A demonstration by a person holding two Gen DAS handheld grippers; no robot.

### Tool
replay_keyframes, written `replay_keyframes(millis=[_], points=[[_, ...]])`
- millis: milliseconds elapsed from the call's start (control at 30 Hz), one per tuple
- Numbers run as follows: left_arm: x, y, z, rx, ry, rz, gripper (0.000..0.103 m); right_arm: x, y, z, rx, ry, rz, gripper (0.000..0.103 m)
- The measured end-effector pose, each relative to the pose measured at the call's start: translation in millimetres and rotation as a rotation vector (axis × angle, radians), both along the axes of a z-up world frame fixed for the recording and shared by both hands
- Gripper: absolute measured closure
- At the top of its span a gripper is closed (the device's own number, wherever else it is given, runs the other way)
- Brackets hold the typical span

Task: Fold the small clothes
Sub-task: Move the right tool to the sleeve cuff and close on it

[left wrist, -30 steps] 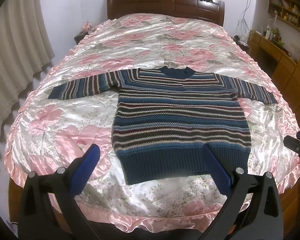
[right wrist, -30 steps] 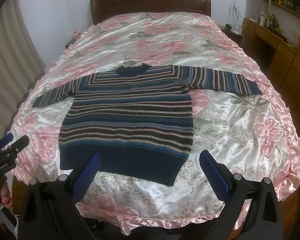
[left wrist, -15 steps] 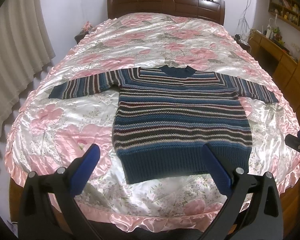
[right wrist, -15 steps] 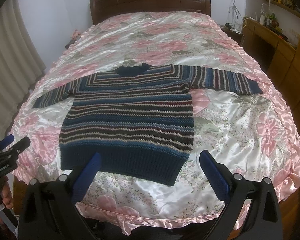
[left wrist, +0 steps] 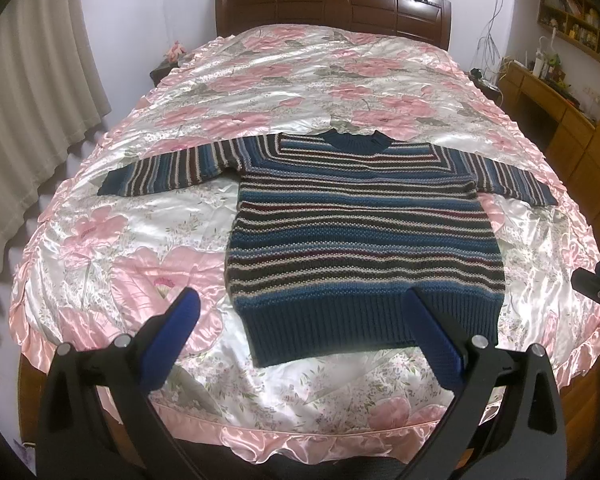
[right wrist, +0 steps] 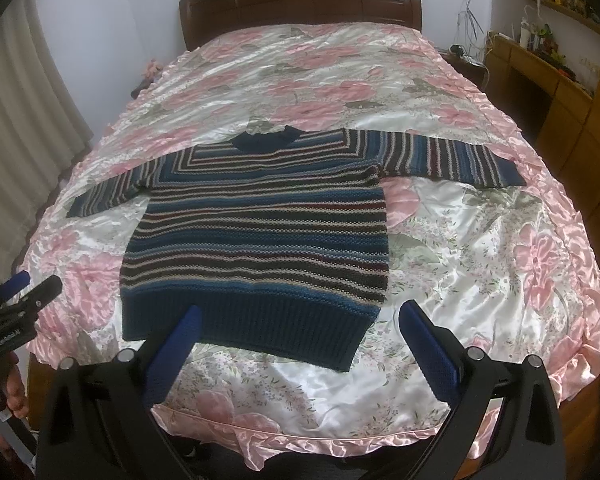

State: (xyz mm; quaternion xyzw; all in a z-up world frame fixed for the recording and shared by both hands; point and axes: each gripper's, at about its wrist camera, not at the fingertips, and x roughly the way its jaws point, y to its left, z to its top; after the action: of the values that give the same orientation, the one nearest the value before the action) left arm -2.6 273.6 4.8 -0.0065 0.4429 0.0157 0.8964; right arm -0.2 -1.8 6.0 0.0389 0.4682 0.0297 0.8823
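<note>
Left wrist view: one sweater point(left wrist: 364, 228) lies flat on the bed point(left wrist: 112, 264), hem nearest, collar away, two sleeves spread sideways; it sits ahead and slightly right of the left gripper point(left wrist: 300, 312), whose jaws are wide apart and empty. Right wrist view: the sweater lies ahead-left of the right gripper point(right wrist: 300, 324), likewise spread and empty, with both grippers about equally near the hem.

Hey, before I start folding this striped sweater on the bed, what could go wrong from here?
Three risks:
1. The bedspread looks shiny and slick, so the sweater may slide or bunch when a sleeve is dragged.
2. The hem lies near the foot edge of the bed, so a pull toward you might take it over the edge.
3. The knit looks thick, so the open left gripper or right gripper may pinch both layers.
</note>
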Motion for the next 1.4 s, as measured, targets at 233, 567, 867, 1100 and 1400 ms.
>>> replay_keyframes(millis=[233,567,867,1100,1400], points=[[0,0,0,0.001,0.001,0.001,0.003,0,0,0,0.002,0.0,-0.001,0.004],[17,-1,-15,0.009,0.032,0.006,0.003,19,-15,-6,0.03,0.022,-0.015,0.004],[110,-49,-19,0.01,0.023,0.015,0.003,104,-121,-12,0.049,0.015,-0.178,0.004],[214,-128,-40,-0.039,0.038,-0.027,0.003,189,-226,-46,-0.034,0.09,-0.276,0.004],[327,-230,-92,-0.046,0.086,-0.053,0.003,294,-384,-118,0.086,0.256,-0.378,0.004]])
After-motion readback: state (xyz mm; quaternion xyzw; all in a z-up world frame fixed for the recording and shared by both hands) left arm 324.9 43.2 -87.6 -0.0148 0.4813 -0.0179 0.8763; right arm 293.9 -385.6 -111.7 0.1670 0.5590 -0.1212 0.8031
